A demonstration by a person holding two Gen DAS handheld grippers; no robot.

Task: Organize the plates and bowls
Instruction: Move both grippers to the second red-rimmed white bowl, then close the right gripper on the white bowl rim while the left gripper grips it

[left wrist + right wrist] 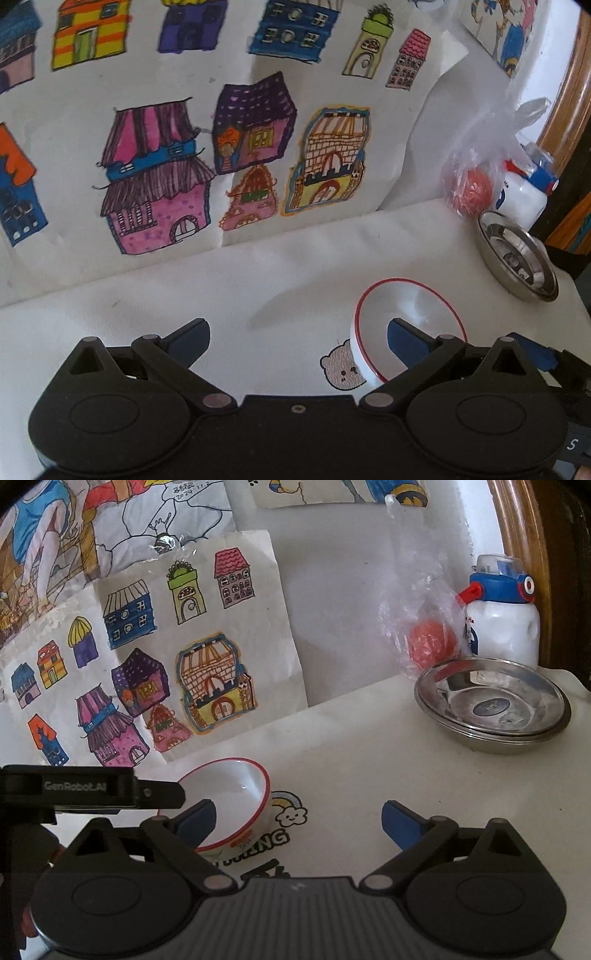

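Bowl (pixel 229 801): white, thin red rim

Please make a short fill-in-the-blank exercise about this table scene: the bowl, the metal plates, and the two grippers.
1. The white bowl has a thin rim of ____ colour.
2. The metal plates sit in a ____, one inside another.
3. The fingers of the right gripper are ____ and hold nothing.
4. Inside the clear plastic bag lies something round and ____.

Missing words: red; stack; open; red

White cloth-covered table (pixel 369 775): red-rimmed bowl (pixel 236 794), stacked steel plates (pixel 491 705), bottle (pixel 502 627), bagged ball (pixel 430 642).
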